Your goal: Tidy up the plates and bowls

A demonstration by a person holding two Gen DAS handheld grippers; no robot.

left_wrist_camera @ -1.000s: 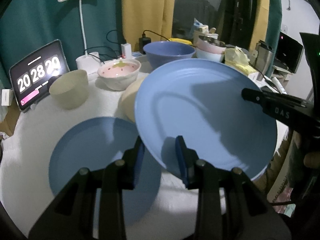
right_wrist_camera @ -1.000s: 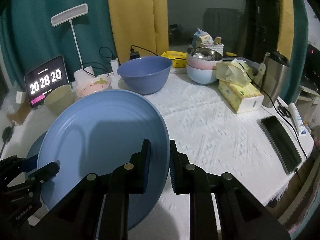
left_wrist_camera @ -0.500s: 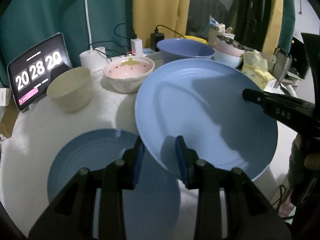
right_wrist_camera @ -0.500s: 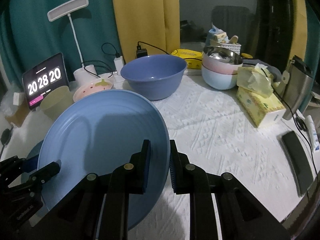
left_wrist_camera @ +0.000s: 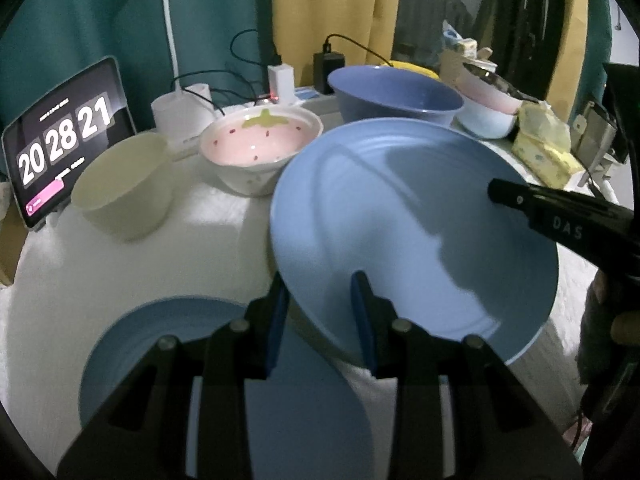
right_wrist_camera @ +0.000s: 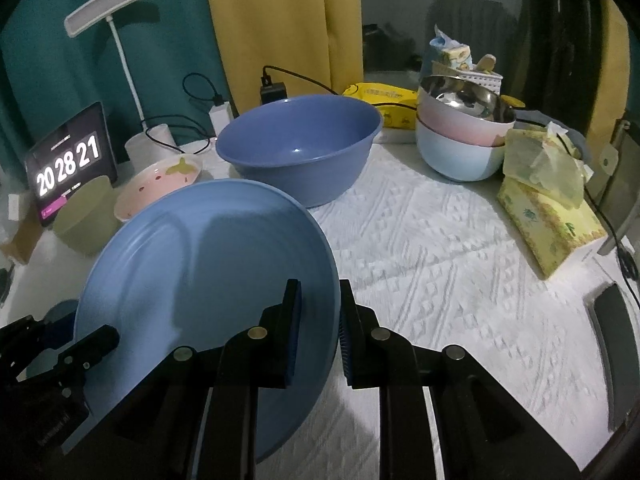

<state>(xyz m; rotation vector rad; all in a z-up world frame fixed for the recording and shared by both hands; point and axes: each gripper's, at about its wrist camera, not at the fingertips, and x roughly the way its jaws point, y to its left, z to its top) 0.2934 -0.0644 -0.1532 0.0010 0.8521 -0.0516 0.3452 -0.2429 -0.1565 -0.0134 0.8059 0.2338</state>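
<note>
A light blue plate (left_wrist_camera: pixel 412 232) is held up off the table between both grippers. My left gripper (left_wrist_camera: pixel 320 316) is shut on its near rim. My right gripper (right_wrist_camera: pixel 318 332) is shut on its opposite rim; the plate (right_wrist_camera: pixel 208 276) fills the left of the right wrist view. A second blue plate (left_wrist_camera: pixel 168 344) lies flat on the white cloth below the left gripper. Behind stand a cream bowl (left_wrist_camera: pixel 124 184), a pink strawberry bowl (left_wrist_camera: pixel 260 148) and a large blue bowl (right_wrist_camera: pixel 298 148).
A tablet clock (left_wrist_camera: pixel 64 140) and lamp base (left_wrist_camera: pixel 176 108) stand at the back left with cables. Stacked pastel bowls (right_wrist_camera: pixel 460 132), a tissue pack (right_wrist_camera: pixel 548 212) and a dark phone (right_wrist_camera: pixel 616 332) sit at the right.
Both grippers have carried the held plate forward toward the bowls. The flat plate has slipped lower in the left wrist view, and the bowls look nearer.
</note>
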